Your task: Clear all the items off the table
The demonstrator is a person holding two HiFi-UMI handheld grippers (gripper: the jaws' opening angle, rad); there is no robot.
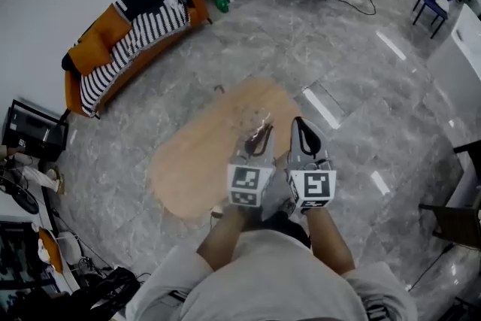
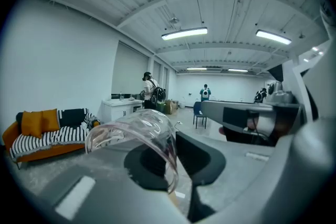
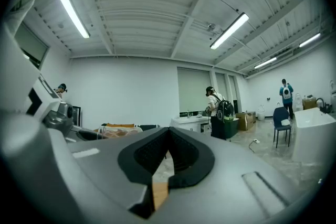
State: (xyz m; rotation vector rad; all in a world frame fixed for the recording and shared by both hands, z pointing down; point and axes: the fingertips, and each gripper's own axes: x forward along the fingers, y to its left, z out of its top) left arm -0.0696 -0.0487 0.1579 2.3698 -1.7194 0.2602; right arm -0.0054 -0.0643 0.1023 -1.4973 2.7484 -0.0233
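My left tongs (image 1: pixel 259 137) pinch the clear plastic cup (image 2: pixel 140 132); my right tongs (image 1: pixel 302 128) sit closed, empty. I'd carry it off the counter (image 1: pixel 197 155) gently, without crushing.

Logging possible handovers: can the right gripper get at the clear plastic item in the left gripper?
Probably yes: the right gripper sits close beside the left gripper holding the clear plastic item, nothing between them, though its shut jaws must open first.
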